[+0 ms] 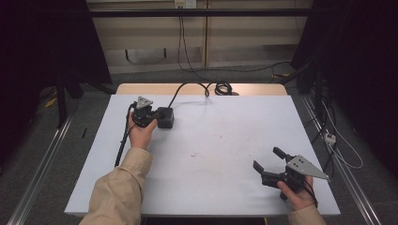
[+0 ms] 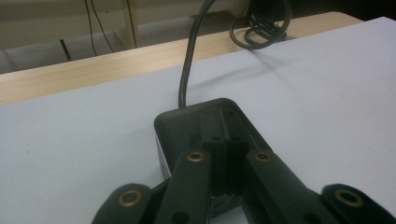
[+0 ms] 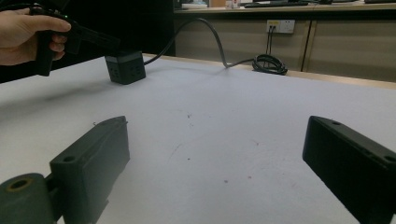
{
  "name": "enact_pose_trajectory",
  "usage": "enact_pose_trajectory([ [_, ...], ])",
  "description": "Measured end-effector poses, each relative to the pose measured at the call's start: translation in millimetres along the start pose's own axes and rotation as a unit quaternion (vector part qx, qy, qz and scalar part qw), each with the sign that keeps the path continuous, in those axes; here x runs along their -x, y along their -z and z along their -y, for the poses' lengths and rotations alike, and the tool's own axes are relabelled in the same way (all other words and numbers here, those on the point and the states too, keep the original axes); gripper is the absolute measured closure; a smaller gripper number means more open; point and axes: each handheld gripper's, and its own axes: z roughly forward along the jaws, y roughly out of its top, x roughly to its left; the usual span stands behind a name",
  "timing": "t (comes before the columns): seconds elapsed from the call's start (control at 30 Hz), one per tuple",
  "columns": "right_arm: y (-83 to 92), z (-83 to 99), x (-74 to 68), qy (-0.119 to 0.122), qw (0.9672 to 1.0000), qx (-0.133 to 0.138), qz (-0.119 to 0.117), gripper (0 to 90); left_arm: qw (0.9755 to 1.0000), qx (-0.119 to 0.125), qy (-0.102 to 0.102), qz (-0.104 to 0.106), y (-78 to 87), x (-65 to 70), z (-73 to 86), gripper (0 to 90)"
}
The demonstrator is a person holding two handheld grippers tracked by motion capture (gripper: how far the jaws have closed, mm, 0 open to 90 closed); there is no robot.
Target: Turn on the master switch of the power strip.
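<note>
- On the bench's point(image 1: 211, 187) far left we log a black power cube point(image 1: 165, 117), corded.
- Left tool point(image 1: 157, 117): jaws together above the cube.
- Right tool point(image 1: 267, 159): jaws wide, holding nothing, near right.

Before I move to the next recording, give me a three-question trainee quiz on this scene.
1. True or false: the right tongs are shut on the black power cube.
2. Which tongs rest on top of the power cube: A) the left tongs, B) the right tongs, C) both?
3. Fill in: the cube's black cable runs to a coil at the table's ____ edge.

Key
1. False: they stand open over bare table near the person's edge.
2. A; their jaws are closed together above the cube.
3. Far.
</note>
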Motion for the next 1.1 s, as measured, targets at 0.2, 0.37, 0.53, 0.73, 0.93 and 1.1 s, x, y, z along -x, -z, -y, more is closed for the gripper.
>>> enact_pose_trajectory([
  [0.2,0.3,0.2,0.5,0.001,1.0,0.001,0.001,6.5,1.0,-0.002,0.005,0.003,-1.3,0.2,1.0,90.0],
  [0.37,0.5,0.3,0.1,0.002,1.0,0.0,0.001,6.5,1.0,-0.005,0.006,0.001,-1.7,-0.3,1.1,90.0],
  [0.53,0.7,0.2,-0.4,0.002,1.0,0.0,-0.001,6.5,1.0,-0.004,0.004,-0.001,-2.2,1.0,1.7,90.0],
  [0.73,1.6,0.2,-0.6,0.001,1.0,0.0,-0.001,6.5,1.0,-0.008,-0.003,-0.001,-2.2,0.7,1.7,90.0],
  [0.93,3.1,0.1,-0.2,0.003,1.0,0.001,0.0,6.5,0.9999,-0.009,-0.006,-0.003,-2.3,1.1,1.8,90.0],
  [1.1,3.3,0.3,-0.9,0.005,1.0,0.001,-0.001,6.5,0.9999,-0.009,-0.007,-0.003,-2.6,1.4,1.8,90.0],
])
